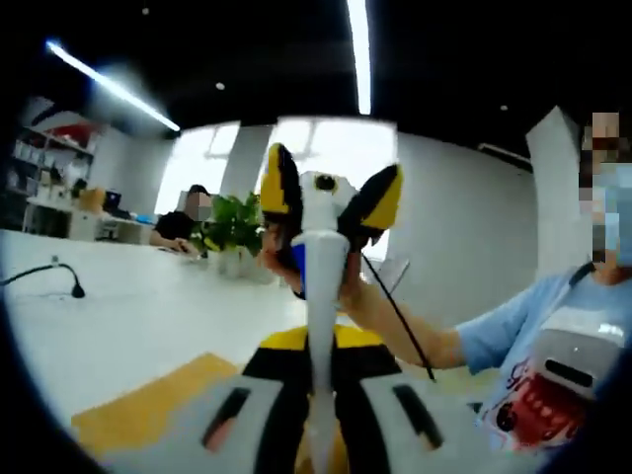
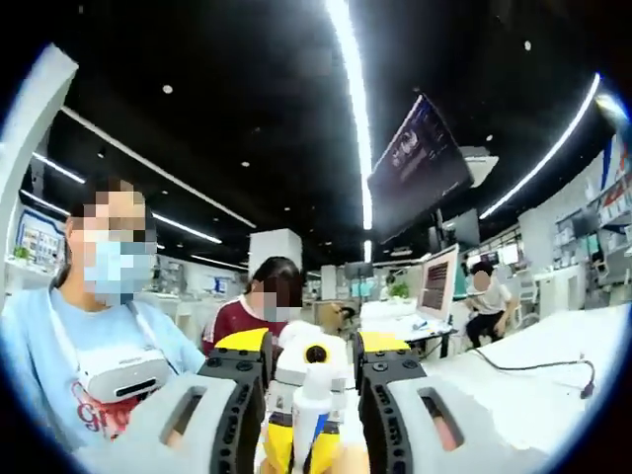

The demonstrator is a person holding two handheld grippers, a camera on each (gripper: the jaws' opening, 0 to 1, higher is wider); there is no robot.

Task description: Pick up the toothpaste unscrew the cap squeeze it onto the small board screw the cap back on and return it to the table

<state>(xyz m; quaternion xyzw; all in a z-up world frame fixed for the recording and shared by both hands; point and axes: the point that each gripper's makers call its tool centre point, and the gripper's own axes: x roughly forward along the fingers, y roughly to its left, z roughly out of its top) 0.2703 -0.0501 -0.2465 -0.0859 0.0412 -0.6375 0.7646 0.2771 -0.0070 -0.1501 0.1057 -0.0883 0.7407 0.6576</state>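
Upright, toothpaste [image 1: 324, 326] between left claw [image 1: 326, 415] jaws, right claw [image 1: 331, 202] on cap.

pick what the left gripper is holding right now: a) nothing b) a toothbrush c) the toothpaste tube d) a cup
C: in the left gripper view the left gripper is closed on the white toothpaste tube, which rises up between its jaws, while the right gripper closes around the tube's top end.

Soft, perhaps motion-blurred; glaring ceiling strips [image 2: 348, 99]
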